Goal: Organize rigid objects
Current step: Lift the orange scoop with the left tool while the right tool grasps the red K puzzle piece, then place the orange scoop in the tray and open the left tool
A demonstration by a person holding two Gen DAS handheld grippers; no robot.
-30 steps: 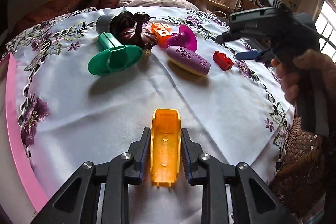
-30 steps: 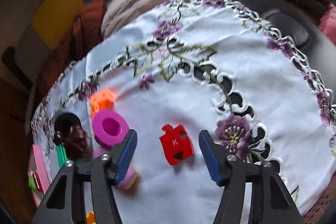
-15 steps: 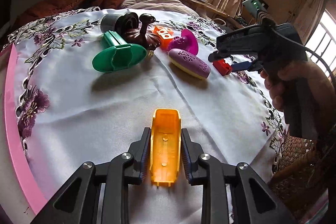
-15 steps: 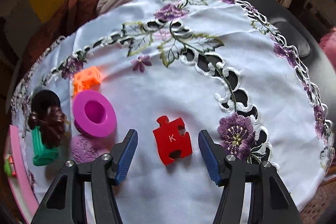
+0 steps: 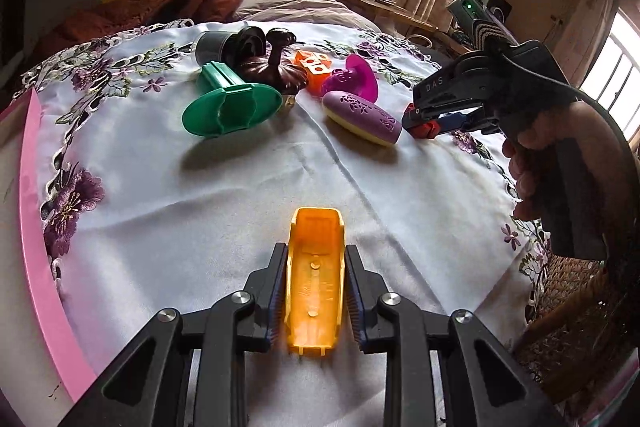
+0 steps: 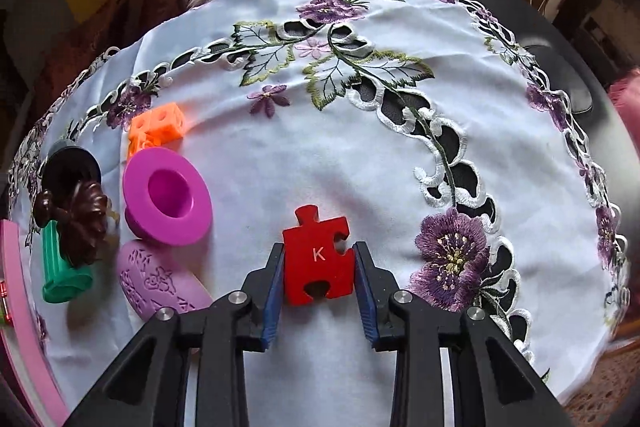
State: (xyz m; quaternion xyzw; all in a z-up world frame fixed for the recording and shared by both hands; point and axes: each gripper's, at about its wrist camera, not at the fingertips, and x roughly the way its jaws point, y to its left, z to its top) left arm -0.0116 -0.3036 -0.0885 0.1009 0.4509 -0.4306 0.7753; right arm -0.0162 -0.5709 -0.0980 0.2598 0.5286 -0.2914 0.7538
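The right tongs (image 6: pixel 318 277) have just been closing, and the red puzzle piece (image 6: pixel 318 261) marked with a K, which a moment ago lay loose in a wide gap between the blue pads, now sits with a pad against each of its side edges; the right hand has also come down a little over it, so the piece fills the lower middle of the right wrist view instead of lying ahead of the fingers. By the look of it, the grasp is made or all but made, and the next thing the task calls for is lifting the piece off the white embroidered cloth (image 6: pixel 280 155) on the desk and carrying it to where it belongs; where that is the pictures do not tell. From the left wrist view the same tongs (image 5: pixel 426 125) are down at the cloth with the red piece at their tip, just beside the purple patterned oval (image 5: pixel 362 117). The piece lies flat, its knob pointing away from the right hand and its notch toward it, the pads gripping across its width. The left tongs (image 5: pixel 316 285) have not changed: they are pinching the orange tray-shaped piece (image 5: pixel 316 279) by its long sides, low over the cloth, well apart from the cluster of the green flanged piece (image 5: pixel 230 105), the magenta spool (image 5: pixel 356 81) and the orange cube (image 5: pixel 314 65)
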